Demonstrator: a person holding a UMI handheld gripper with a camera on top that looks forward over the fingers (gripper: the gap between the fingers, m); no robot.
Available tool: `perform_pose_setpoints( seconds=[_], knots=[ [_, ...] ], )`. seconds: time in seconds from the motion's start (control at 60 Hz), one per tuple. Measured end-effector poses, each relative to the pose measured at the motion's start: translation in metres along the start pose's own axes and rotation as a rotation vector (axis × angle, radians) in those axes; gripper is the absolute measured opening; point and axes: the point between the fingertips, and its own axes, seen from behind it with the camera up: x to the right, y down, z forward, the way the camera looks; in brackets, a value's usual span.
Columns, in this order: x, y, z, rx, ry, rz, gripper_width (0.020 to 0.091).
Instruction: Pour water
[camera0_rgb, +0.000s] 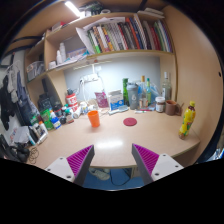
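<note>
Fingers (80, 160) of the gripper (113, 160) stand apart, holding nothing, above the pale wooden desk (110, 140). Well beyond them sits an orange plastic cup (94, 118), a round dark-red coaster (130, 121) beside it.

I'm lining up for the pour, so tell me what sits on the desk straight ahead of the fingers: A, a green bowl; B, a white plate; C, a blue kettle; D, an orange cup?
D: an orange cup stands on the desk beyond the open, empty fingers of the gripper.
</note>
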Motion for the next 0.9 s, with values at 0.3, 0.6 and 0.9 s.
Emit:
perform_pose_setpoints(
  seconds=[0.3, 0.6, 0.9],
  knots=[
    [0.013, 0.002, 0.01, -0.014, 0.057, 0.076, 0.083],
    [0.218, -0.003, 0.039, 0.106, 0.254, 0.089, 0.0831],
    [0.354, -0.029, 0.106, 0.199, 0.34, -0.004, 0.0831]
  ],
)
